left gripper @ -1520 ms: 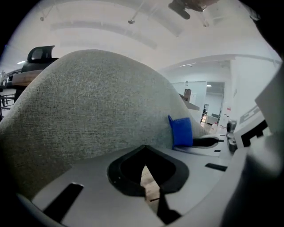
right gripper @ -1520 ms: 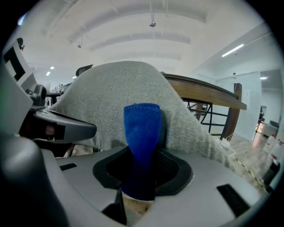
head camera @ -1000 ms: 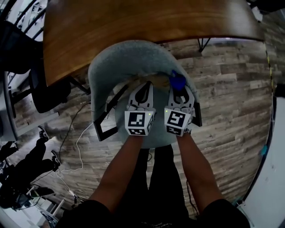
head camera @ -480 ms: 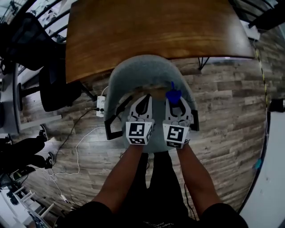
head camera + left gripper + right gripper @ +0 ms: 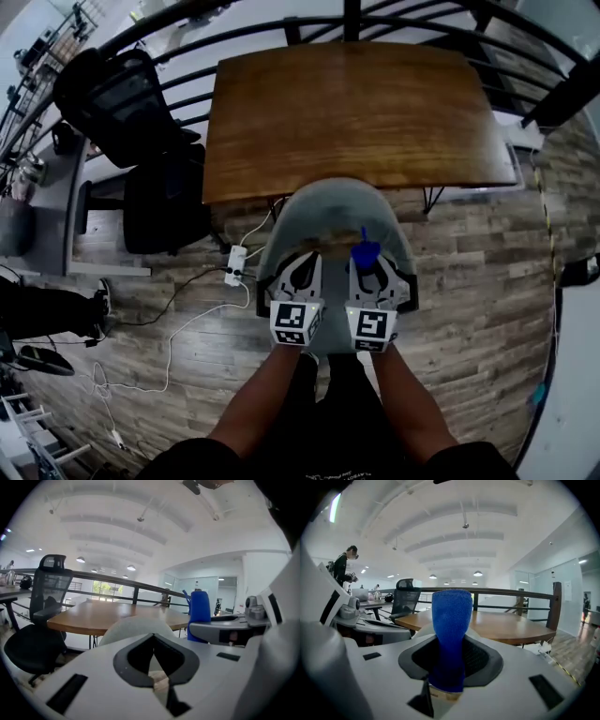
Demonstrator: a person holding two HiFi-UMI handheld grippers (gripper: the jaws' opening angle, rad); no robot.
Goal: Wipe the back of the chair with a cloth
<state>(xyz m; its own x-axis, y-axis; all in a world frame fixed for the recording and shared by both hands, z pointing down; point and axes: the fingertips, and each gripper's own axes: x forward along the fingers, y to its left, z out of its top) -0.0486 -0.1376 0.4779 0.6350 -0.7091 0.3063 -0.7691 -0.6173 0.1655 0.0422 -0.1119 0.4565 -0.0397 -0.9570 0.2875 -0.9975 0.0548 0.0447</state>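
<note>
A grey upholstered chair [image 5: 328, 202] stands pushed up to a wooden table [image 5: 352, 108]; its curved back [image 5: 133, 625] rises just beyond both grippers. My right gripper [image 5: 367, 264] is shut on a folded blue cloth [image 5: 451, 630], which sticks up between the jaws over the chair's right side [image 5: 364, 251]. The left gripper [image 5: 302, 274] hangs beside it above the seat, jaws shut with nothing in them [image 5: 152, 667]. The blue cloth [image 5: 200, 613] also shows at the right of the left gripper view.
A black office chair [image 5: 141, 122] stands left of the table, in front of a dark railing [image 5: 281, 23]. A power strip [image 5: 234, 264] and white cables [image 5: 178, 328] lie on the wood floor at the left. A person [image 5: 344, 569] stands far off at a desk.
The head camera has risen and pulled back, so the table and chair look smaller and farther away. Both grippers keep their place over the chair, with the cloth still held.
</note>
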